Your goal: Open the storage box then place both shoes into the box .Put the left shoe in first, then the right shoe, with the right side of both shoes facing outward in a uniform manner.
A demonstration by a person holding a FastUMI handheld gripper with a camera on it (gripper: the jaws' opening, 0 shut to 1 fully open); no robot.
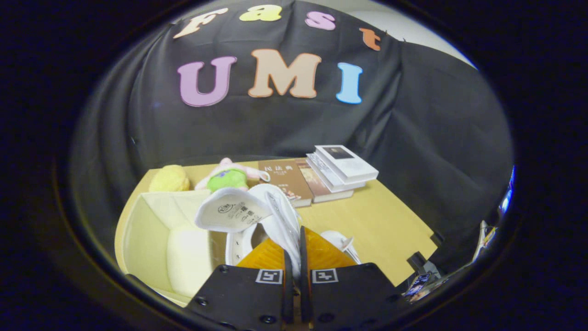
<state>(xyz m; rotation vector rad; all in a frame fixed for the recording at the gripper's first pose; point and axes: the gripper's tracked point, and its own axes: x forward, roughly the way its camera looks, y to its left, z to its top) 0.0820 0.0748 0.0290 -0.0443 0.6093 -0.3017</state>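
Tongs [294, 262] clamped together on a white shoe's [275, 211] upper, shoe lifted with tongue flapped open, cream storage box [147, 230] open just beyond at tabletop's [381, 230] left edge, second shoe [342, 243] right of tongs, books [321, 177] and plush toys [227, 177] along far edge.

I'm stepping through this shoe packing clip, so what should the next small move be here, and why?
Probably carry the white shoe leftward over the open storage box and lower it in. The hand-held gripper is shut on the shoe's side, holding it above the table beside the box, while a second shoe waits underneath.
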